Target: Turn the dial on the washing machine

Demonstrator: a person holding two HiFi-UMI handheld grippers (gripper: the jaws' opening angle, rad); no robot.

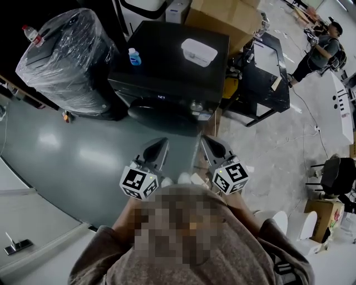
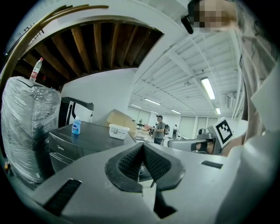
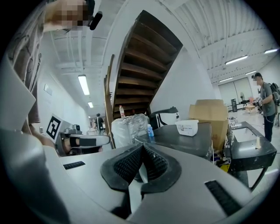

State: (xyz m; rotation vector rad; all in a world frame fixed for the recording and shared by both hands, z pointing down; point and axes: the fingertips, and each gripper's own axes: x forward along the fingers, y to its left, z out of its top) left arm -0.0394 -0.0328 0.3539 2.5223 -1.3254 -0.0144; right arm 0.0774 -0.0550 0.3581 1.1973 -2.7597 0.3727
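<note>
The black washing machine [image 1: 172, 61] stands ahead of me, its front panel facing me with a small silvery dial [image 1: 196, 106] at the panel's right end. My left gripper [image 1: 162, 141] and right gripper [image 1: 205, 139] hover side by side in front of the machine, short of it and touching nothing. Both point roughly level toward it. In the left gripper view the left gripper [image 2: 142, 146] has its ribbed pads pressed together, empty, with the washing machine [image 2: 83, 140] to the left. In the right gripper view the right gripper [image 3: 143, 146] is likewise shut and empty, with the machine's top [image 3: 183, 138] beyond.
A blue bottle [image 1: 134, 56] and a white box [image 1: 198, 52] sit on the machine's top. A plastic-wrapped bulky object [image 1: 67, 58] stands to its left, cardboard boxes [image 1: 222, 14] behind, and a black cart [image 1: 267, 72] to its right. A person [image 1: 320, 50] stands far right.
</note>
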